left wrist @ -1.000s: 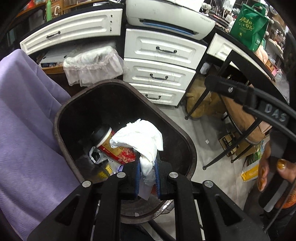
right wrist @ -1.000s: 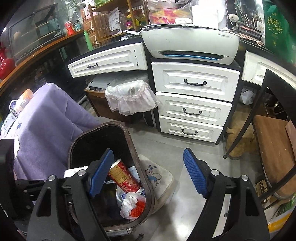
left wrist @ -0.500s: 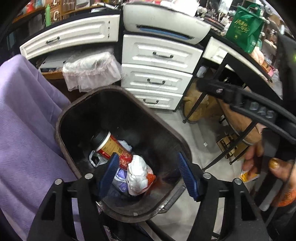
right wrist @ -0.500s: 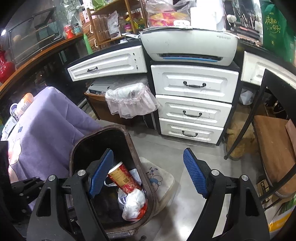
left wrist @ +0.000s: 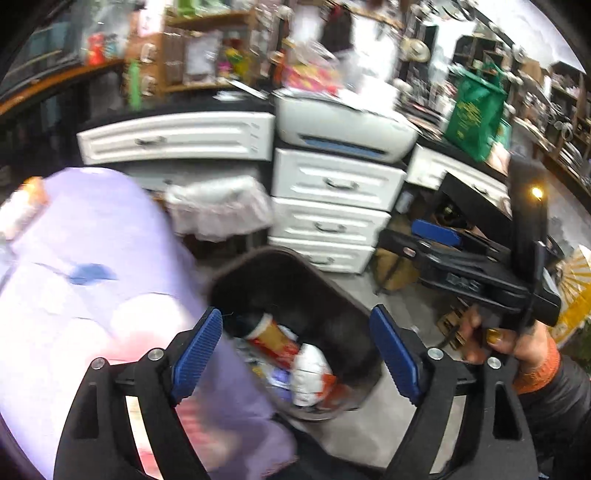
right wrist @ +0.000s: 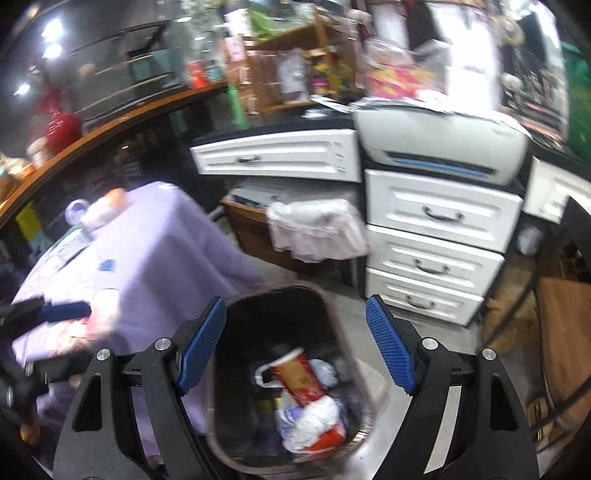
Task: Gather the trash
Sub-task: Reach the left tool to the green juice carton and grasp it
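From my station I see a crowded room with a white chest of drawers (right wrist: 436, 251) against the back, and a grey-white printer (right wrist: 443, 147) stands on top of it. To the left there is a table under a lilac cloth (right wrist: 140, 258) and a curved wooden counter (right wrist: 110, 125), behind it open shelves (left wrist: 207, 48) full of blurred goods. The floor (left wrist: 402, 306) is pale grey, and bright lamps reflect in the glass (right wrist: 51, 33) at upper left.

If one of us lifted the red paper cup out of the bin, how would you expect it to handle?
The red paper cup probably feels light and crushes under a firm squeeze. It lies tilted on crumpled white tissue in the dark bin, so a nudge would likely roll or slide it.
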`<act>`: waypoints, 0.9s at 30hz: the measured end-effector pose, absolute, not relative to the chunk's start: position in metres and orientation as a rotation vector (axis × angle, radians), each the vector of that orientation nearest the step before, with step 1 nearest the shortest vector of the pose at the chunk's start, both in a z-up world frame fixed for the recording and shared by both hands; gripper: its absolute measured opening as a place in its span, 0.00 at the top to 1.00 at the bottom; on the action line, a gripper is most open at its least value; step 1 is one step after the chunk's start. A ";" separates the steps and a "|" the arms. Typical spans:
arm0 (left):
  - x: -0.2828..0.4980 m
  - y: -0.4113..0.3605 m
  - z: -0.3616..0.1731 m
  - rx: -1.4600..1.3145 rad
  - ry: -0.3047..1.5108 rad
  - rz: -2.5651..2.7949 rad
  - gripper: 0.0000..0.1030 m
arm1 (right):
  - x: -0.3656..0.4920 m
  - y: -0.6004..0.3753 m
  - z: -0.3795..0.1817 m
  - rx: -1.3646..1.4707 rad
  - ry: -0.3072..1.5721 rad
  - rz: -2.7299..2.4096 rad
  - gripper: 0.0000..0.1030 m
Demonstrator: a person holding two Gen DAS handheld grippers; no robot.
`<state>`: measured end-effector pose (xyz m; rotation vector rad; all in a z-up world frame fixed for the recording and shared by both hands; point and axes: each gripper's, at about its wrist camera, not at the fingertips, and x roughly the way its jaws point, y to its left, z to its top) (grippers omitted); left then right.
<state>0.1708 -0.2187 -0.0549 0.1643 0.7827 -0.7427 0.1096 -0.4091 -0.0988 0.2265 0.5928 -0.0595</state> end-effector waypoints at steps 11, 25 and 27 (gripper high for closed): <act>0.231 -0.087 -0.032 0.084 0.758 -0.469 0.13 | 0.172 -0.318 -0.070 0.150 0.628 0.172 0.22; 0.333 0.024 -0.034 0.298 0.831 -0.353 0.10 | 0.246 -0.234 -0.063 0.051 0.734 0.365 0.22; 0.348 0.028 -0.039 0.341 0.849 -0.363 0.10 | 0.252 -0.228 -0.064 0.043 0.738 0.371 0.22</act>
